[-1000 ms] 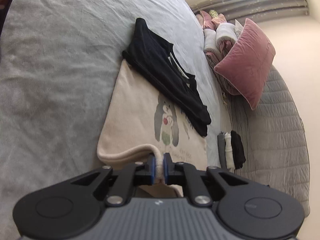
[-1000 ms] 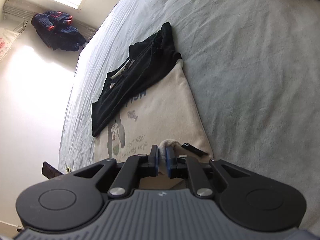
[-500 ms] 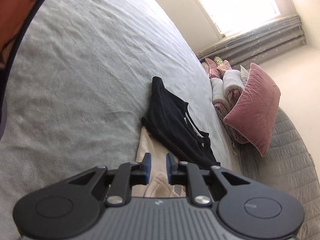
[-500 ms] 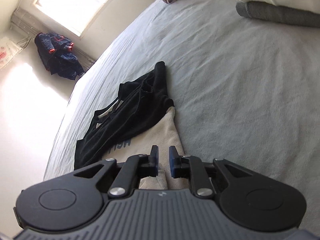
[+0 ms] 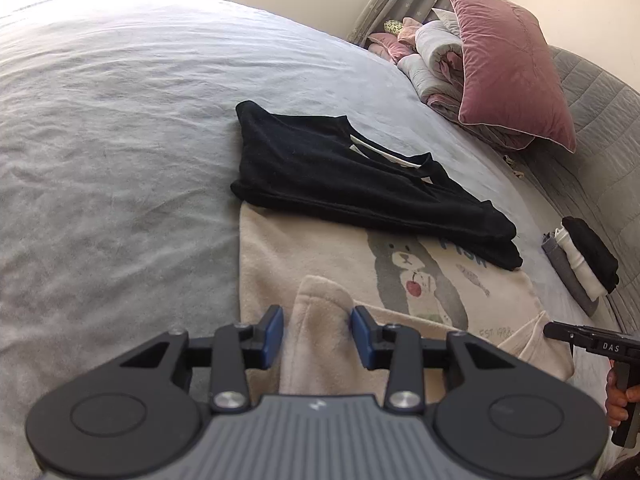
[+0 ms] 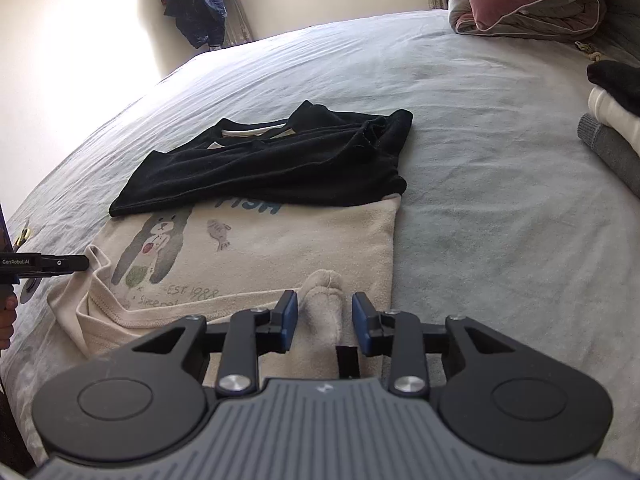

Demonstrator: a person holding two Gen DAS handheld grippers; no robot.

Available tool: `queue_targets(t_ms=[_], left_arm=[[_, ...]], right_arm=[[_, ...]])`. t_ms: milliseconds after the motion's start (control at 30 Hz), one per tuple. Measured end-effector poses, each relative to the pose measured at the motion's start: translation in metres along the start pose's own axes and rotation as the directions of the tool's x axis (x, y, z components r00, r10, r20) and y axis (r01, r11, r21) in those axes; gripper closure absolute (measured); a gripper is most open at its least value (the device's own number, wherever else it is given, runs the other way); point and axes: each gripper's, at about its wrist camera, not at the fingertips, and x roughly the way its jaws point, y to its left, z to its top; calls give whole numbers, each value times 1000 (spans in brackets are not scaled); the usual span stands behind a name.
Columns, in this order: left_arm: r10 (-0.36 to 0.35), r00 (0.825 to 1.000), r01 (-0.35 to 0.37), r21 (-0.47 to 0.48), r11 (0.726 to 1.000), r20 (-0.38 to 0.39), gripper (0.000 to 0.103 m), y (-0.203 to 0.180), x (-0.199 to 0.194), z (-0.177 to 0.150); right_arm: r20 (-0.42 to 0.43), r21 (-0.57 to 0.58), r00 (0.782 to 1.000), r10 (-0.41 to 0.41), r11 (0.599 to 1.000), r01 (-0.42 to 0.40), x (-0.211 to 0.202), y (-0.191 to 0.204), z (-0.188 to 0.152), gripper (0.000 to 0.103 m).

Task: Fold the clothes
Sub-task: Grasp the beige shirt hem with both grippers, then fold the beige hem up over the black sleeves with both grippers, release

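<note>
Jaws now parted, cream sweatshirt (image 5: 320,256) fold between

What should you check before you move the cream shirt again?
1. Left tool open: ok.
2. Right tool open: ok.
3. Cream shirt let go, lying on the bed: ok.
4. Cream shirt flat: not ok, bumps of cloth stand between each tool's fingers.
5. Cream shirt free to fold: not ok, the black shirt lies on its far end.
6. Sleeves tucked in: cannot tell.
</note>
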Motion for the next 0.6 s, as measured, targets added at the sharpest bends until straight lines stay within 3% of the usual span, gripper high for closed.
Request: queue_targets(t_ms=[167,233,267,300,333,600], left_arm=[[-19,998,20,-22,1000,56,69,2,-10,-2],[-31,996,34,-31,999,87,77,2,-15,-3],[-37,994,41,-35,999,102,89,3,-18,-4],[-43,992,48,-40,998,118,93,3,-21,-4],[-48,990,54,-44,998,133,94,4,-24,-5],[-87,960,114,-86,990,265,95,9,-48,-9]], right_arm=[[7,-38,1000,3,999,-3,0,5,-6,68],[26,-62,1000,-6,998,8,-1,9,-8,68],[35,-73,999,-10,997,13,-1,11,-9,74],[44,-85,999,-15,996,18,-1,14,-10,91],[54,-97,998,-19,995,24,-2,16,-11,95],[241,-34,968,-70,996,81,-34,2,-6,96]])
